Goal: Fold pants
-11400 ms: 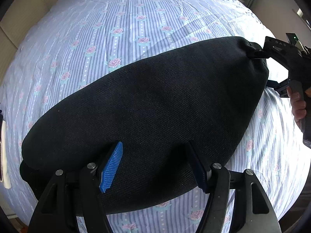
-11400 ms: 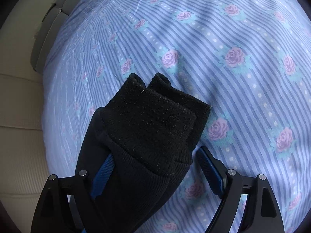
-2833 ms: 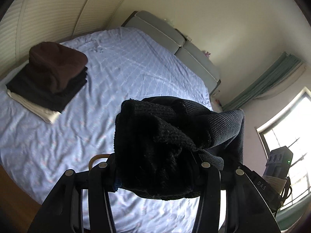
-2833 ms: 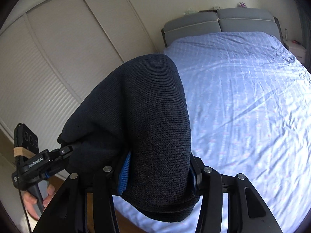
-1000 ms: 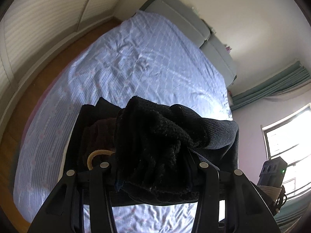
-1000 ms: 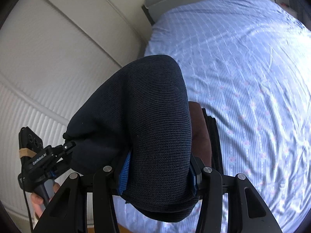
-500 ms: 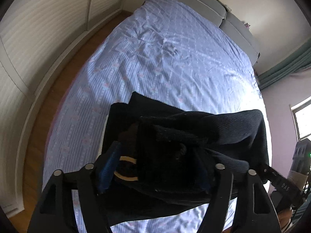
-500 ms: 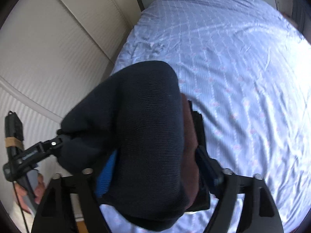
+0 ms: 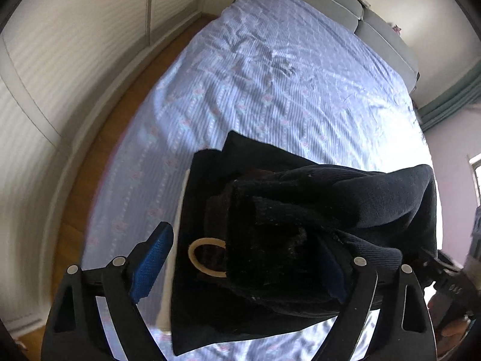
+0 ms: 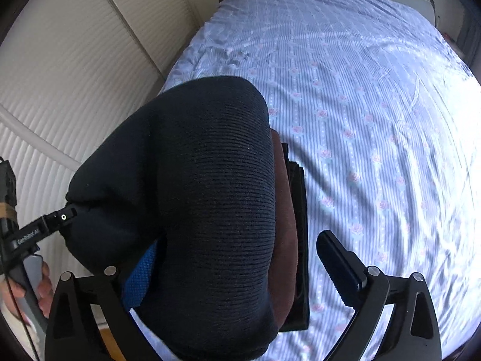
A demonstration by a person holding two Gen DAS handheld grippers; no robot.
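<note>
The folded black knit pants [image 9: 315, 210] lie on a stack of folded clothes [image 9: 207, 186] at the near edge of the bed. In the right wrist view the pants [image 10: 195, 195] fill the middle, over a brown garment [image 10: 285, 210]. My left gripper [image 9: 240, 258] is open, its fingers spread on either side of the pants' cuffs. My right gripper [image 10: 240, 270] is open too, its fingers wide around the folded end. The left gripper also shows in the right wrist view [image 10: 60, 219], at the far end of the pants.
The bed [image 9: 300, 75] has a blue striped sheet with roses and a grey headboard [image 9: 330, 9]. White wardrobe doors [image 10: 75, 75] and a strip of wooden floor [image 9: 99, 150] run along the bed's left side. A tan loop [image 9: 207, 258] lies on the stack.
Both grippers have opened wider since half a second ago. The pants have come down onto the stack of folded clothes; a second ago they were held up, clamped in both grippers.
</note>
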